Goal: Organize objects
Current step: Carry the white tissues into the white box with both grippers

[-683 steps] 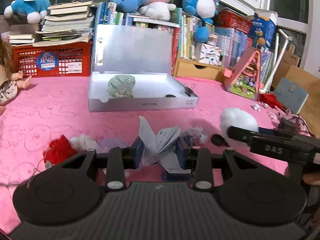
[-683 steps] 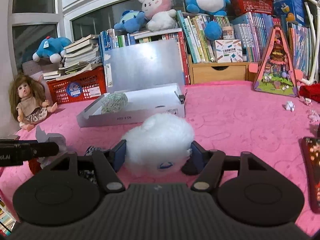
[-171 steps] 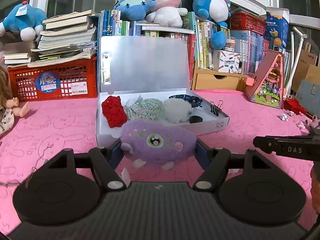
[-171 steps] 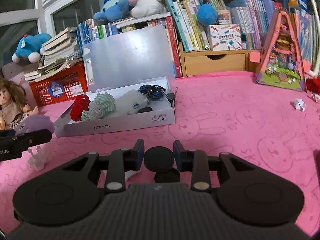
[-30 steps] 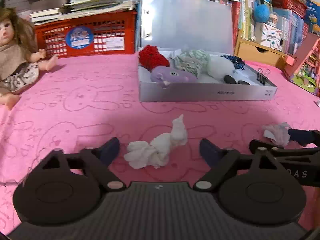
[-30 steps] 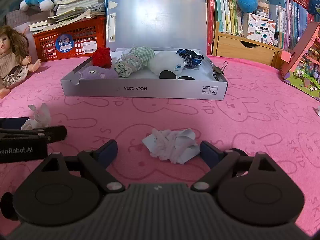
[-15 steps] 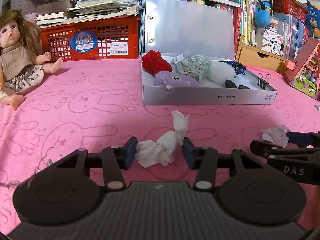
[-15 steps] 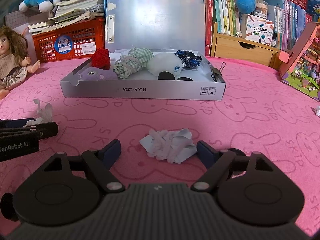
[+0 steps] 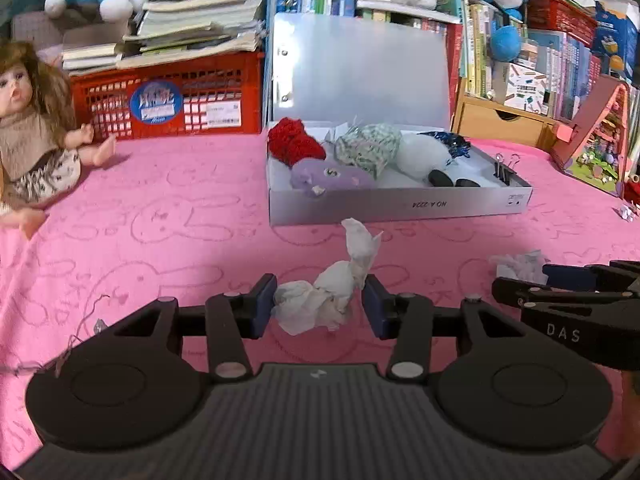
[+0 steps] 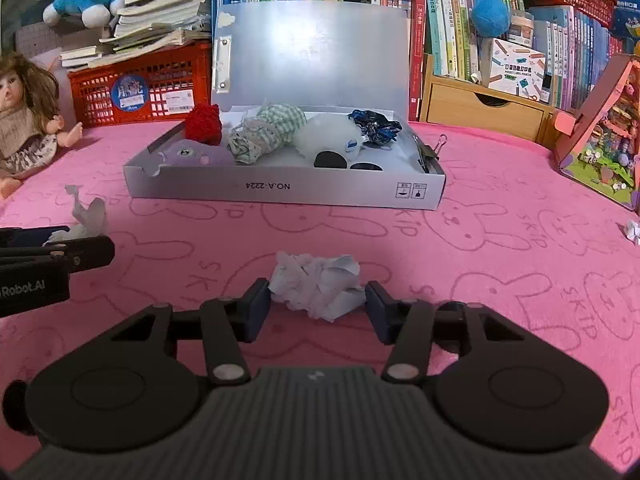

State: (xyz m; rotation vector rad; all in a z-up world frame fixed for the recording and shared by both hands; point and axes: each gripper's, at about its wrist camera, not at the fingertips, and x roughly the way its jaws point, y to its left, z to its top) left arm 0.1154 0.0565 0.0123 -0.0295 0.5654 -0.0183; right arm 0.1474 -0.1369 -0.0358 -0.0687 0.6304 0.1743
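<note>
Here a pink cloth (image 10: 500,248) printed with rabbit outlines covers the whole surface. Along its far edge stand rows of books, a red crate (image 9: 168,100) at the left with stacked books on top, and a doll (image 9: 32,128) sitting at the far left. In the middle, far from both grippers, an open grey box (image 10: 280,192) rests with its lid raised behind it; inside lie a red knitted piece (image 10: 204,124), a purple plush (image 10: 192,156) at the near left corner, a green checked bundle (image 10: 268,132), a white fluffy toy (image 10: 324,136), a blue and black tangle (image 10: 376,126) and two black discs near the front wall.

Nearer, the left gripper (image 9: 320,304) has closed its fingers onto a twisted white tissue (image 9: 328,288), both blue pads touching it, its tip pointing up toward the box. To its right, the right gripper (image 10: 318,306) has just narrowed its fingers around a crumpled paper wad (image 10: 318,284) lying on the cloth, and the pads press on either side of it.
</note>
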